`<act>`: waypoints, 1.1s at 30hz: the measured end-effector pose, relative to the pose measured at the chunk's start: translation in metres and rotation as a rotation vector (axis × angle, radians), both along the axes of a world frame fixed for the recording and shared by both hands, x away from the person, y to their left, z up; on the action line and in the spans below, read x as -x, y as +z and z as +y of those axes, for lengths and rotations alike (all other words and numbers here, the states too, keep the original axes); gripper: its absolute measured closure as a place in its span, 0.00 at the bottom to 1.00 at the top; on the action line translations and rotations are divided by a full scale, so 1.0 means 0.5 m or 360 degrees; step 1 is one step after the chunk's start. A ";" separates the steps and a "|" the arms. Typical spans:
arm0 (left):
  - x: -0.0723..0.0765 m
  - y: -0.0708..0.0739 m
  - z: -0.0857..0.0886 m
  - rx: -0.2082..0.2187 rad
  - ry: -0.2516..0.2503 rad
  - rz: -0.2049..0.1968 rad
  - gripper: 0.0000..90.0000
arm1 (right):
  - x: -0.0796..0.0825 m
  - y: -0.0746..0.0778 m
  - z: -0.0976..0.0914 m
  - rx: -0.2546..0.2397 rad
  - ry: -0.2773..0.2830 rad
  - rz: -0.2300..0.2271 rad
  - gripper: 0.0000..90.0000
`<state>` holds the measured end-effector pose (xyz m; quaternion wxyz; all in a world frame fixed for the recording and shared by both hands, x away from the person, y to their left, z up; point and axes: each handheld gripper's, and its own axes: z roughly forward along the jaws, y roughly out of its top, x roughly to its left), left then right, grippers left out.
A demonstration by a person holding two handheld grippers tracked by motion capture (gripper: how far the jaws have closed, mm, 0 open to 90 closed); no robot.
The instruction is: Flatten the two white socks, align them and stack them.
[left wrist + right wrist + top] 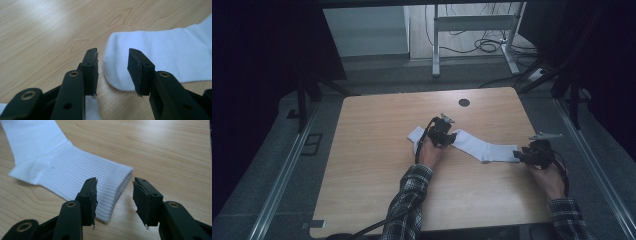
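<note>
Two grippers are working at the ends of a white sock on a wooden table.

The table, with light wood grain, rounded corners and a dark round hole near its far edge, is taking most of the high view; a grey floor and a metal desk frame with cables are lying behind it. The white sock is lying flat at the middle right of the table; its smooth toe end and its ribbed cuff are soft knit, and no writing is readable on it. The left gripper is standing released, its jaws apart over the toe end. The right gripper is also released, jaws apart around the cuff edge, not pressing it.
</note>
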<state>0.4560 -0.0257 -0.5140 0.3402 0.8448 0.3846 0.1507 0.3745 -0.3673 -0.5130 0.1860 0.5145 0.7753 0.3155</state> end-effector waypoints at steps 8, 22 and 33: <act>-0.017 -0.033 -0.003 -0.0054 -0.0003 0.0069 0.74 | -0.004 -0.015 0.019 0.0079 0.0060 0.0073 0.68; 0.020 0.005 0.005 -0.0024 -0.0099 -0.0008 0.96 | 0.005 0.006 0.017 -0.0006 0.0093 0.0067 0.90; 0.082 0.062 0.061 0.0050 -0.0121 -0.0051 0.95 | 0.022 0.039 0.033 -0.0070 0.0194 -0.0030 0.90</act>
